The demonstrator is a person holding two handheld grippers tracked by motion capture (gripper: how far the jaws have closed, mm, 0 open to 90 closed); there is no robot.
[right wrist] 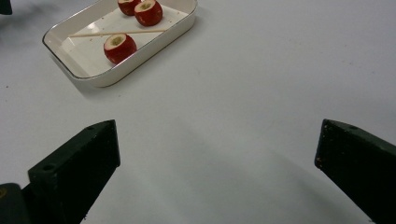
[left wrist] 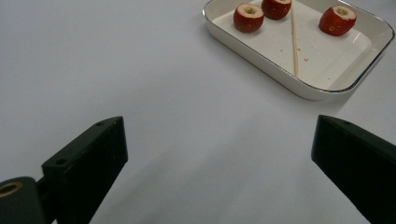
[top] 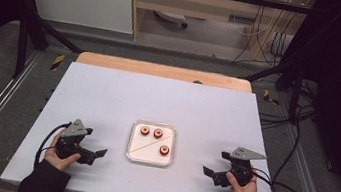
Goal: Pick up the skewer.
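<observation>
A white rectangular tray (top: 133, 147) sits at the middle of the white table. Three small red cored fruits lie in it: two near its far edge (top: 145, 131) (top: 158, 133) and one at the right (top: 164, 150). A thin wooden skewer (top: 148, 146) lies diagonally across the tray. My left gripper (top: 97, 155) rests on the table left of the tray, open, with nothing between its jaws. My right gripper (top: 209, 173) rests right of the tray, also open and holding nothing. The tray (left wrist: 280, 77) appears at the upper right of the left gripper view and the tray (right wrist: 135, 58) at the upper left of the right gripper view.
The white table top (top: 107, 97) spreads wide around the tray. A wooden strip (top: 162, 70) runs along its far edge. Black frame posts (top: 26, 30) and cables (top: 298, 144) stand beside the table.
</observation>
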